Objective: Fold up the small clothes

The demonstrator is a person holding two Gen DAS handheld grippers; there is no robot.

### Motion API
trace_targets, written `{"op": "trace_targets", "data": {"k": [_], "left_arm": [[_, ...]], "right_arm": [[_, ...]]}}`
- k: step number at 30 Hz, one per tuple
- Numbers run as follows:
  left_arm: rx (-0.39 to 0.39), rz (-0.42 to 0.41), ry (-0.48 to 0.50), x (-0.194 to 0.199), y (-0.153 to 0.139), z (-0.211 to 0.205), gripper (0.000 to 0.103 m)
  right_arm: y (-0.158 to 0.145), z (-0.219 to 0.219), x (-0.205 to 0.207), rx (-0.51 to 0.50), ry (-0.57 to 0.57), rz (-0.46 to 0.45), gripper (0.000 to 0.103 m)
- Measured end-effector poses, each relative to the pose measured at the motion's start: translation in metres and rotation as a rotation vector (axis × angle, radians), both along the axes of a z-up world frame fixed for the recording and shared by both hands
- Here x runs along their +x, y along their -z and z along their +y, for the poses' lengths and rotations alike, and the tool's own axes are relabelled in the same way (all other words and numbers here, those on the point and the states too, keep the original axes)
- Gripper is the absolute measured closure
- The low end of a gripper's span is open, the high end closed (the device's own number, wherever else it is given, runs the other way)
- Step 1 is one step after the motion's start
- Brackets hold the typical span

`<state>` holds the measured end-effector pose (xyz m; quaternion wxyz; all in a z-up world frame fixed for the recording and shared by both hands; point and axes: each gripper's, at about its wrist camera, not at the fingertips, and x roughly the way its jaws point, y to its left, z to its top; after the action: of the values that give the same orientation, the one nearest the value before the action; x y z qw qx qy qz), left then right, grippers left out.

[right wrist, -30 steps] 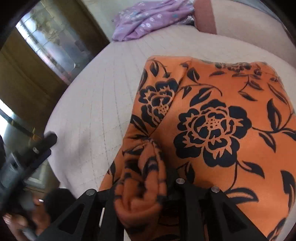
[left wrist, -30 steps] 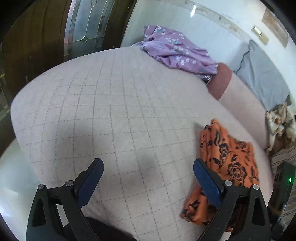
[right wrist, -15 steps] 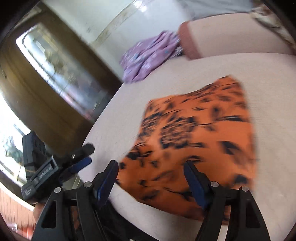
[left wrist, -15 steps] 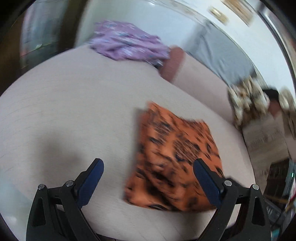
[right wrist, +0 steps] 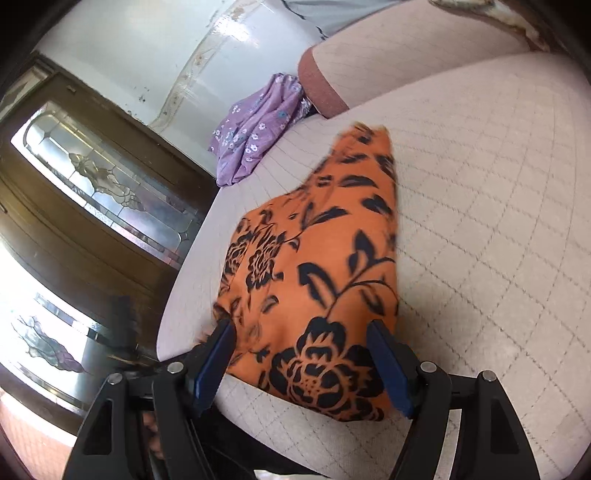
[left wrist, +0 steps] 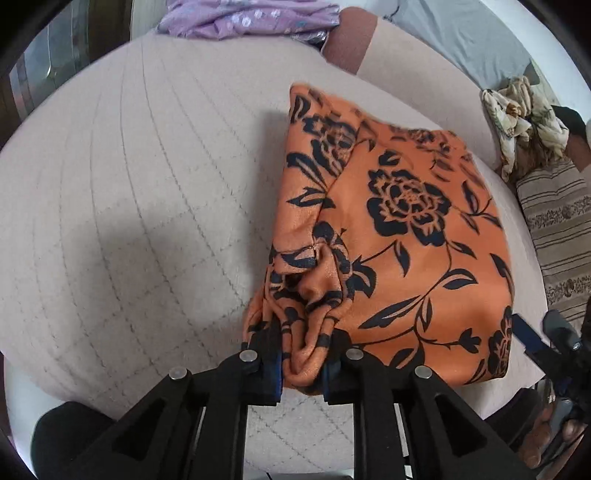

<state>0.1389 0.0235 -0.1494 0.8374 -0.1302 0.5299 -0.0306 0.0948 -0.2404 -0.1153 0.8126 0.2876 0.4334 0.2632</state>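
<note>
An orange cloth with black flowers [left wrist: 406,229] lies folded on the pale quilted bed [left wrist: 129,203]. My left gripper [left wrist: 301,363] is shut on the cloth's bunched near left corner. In the right wrist view the same cloth [right wrist: 321,280] lies just ahead, its far corner lifted and blurred. My right gripper [right wrist: 303,358] is open, its blue pads on either side of the cloth's near edge, gripping nothing. The right gripper also shows at the right edge of the left wrist view [left wrist: 535,343].
A purple flowered garment [left wrist: 251,18] lies at the bed's far end, also in the right wrist view [right wrist: 255,129]. A grey pillow [left wrist: 461,33] and a pale flowered cloth [left wrist: 524,110] sit far right. A dark wooden glass-paned door [right wrist: 92,206] stands left of the bed.
My left gripper came in from open and closed on the cloth's near left corner. My right gripper let go of the cloth a second ago and now stands open at its near edge.
</note>
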Motion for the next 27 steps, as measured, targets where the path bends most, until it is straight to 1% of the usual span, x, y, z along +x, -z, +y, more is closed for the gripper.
{"op": "trace_targets", "data": {"k": [2, 3, 5, 8, 9, 10, 11, 12, 13, 14, 15, 16, 17, 18, 20, 21, 22, 23, 24, 25, 27], "left_arm": [[0.048, -0.014, 0.026, -0.001, -0.008, -0.008, 0.081], [0.056, -0.012, 0.032, -0.002, -0.008, -0.010, 0.080], [0.026, -0.005, 0.021, -0.004, -0.007, -0.008, 0.080], [-0.016, -0.002, -0.011, -0.006, -0.012, 0.002, 0.078], [-0.021, -0.006, -0.024, -0.006, -0.017, 0.005, 0.075], [-0.010, -0.018, -0.044, -0.008, -0.023, 0.011, 0.071], [0.022, -0.053, -0.076, -0.012, -0.034, 0.013, 0.061], [0.040, -0.085, -0.092, -0.014, -0.043, 0.015, 0.059], [0.065, -0.129, -0.101, -0.018, -0.055, 0.015, 0.059], [0.085, -0.161, -0.108, -0.020, -0.064, 0.013, 0.059], [0.098, -0.199, -0.110, -0.022, -0.074, 0.010, 0.058], [0.090, -0.232, -0.091, -0.021, -0.082, 0.003, 0.057], [0.077, -0.250, -0.060, -0.018, -0.086, -0.003, 0.054], [0.077, -0.259, -0.007, -0.012, -0.086, -0.015, 0.049], [0.131, -0.223, 0.046, 0.003, -0.072, -0.033, 0.047], [0.189, -0.168, 0.052, 0.012, -0.054, -0.038, 0.047], [0.227, -0.112, 0.047, 0.017, -0.037, -0.037, 0.047], [0.255, -0.051, 0.042, 0.023, -0.017, -0.034, 0.043], [0.247, -0.055, 0.029, 0.022, -0.009, -0.029, 0.039], [0.194, -0.063, 0.010, 0.019, -0.009, -0.022, 0.039], [0.151, -0.051, 0.000, 0.019, -0.007, -0.015, 0.038]], "right_arm": [[-0.001, -0.002, -0.001, 0.009, -0.013, -0.004, 0.027], [-0.002, -0.001, 0.001, 0.009, -0.019, -0.012, 0.027], [-0.006, -0.002, 0.003, 0.012, -0.032, -0.024, 0.027], [-0.010, 0.000, 0.006, 0.058, -0.045, -0.041, 0.026], [-0.007, 0.001, 0.008, 0.076, -0.057, -0.032, 0.021], [0.004, 0.005, 0.014, 0.098, -0.083, 0.007, 0.019], [0.017, 0.008, 0.019, 0.091, -0.099, 0.057, 0.019], [0.028, 0.008, 0.021, 0.066, -0.087, 0.100, 0.019], [0.033, 0.004, 0.020, 0.091, -0.071, 0.103, 0.019], [0.031, 0.001, 0.018, 0.114, -0.066, 0.093, 0.019], [0.029, 0.000, 0.018, 0.112, -0.068, 0.095, 0.019], [0.026, 0.001, 0.018, 0.103, -0.076, 0.096, 0.019], [0.024, 0.002, 0.018, 0.097, -0.087, 0.095, 0.019], [0.024, 0.002, 0.018, 0.092, -0.094, 0.098, 0.019], [0.024, 0.002, 0.019, 0.098, -0.103, 0.109, 0.019], [0.023, 0.000, 0.020, 0.106, -0.105, 0.116, 0.019], [0.022, -0.002, 0.021, 0.114, -0.110, 0.126, 0.019], [0.019, -0.005, 0.021, 0.117, -0.116, 0.124, 0.019], [0.016, -0.011, 0.021, 0.117, -0.110, 0.116, 0.019], [0.009, -0.019, 0.022, 0.116, -0.089, 0.093, 0.019], [-0.001, -0.034, 0.030, 0.126, -0.040, 0.056, 0.019]]}}
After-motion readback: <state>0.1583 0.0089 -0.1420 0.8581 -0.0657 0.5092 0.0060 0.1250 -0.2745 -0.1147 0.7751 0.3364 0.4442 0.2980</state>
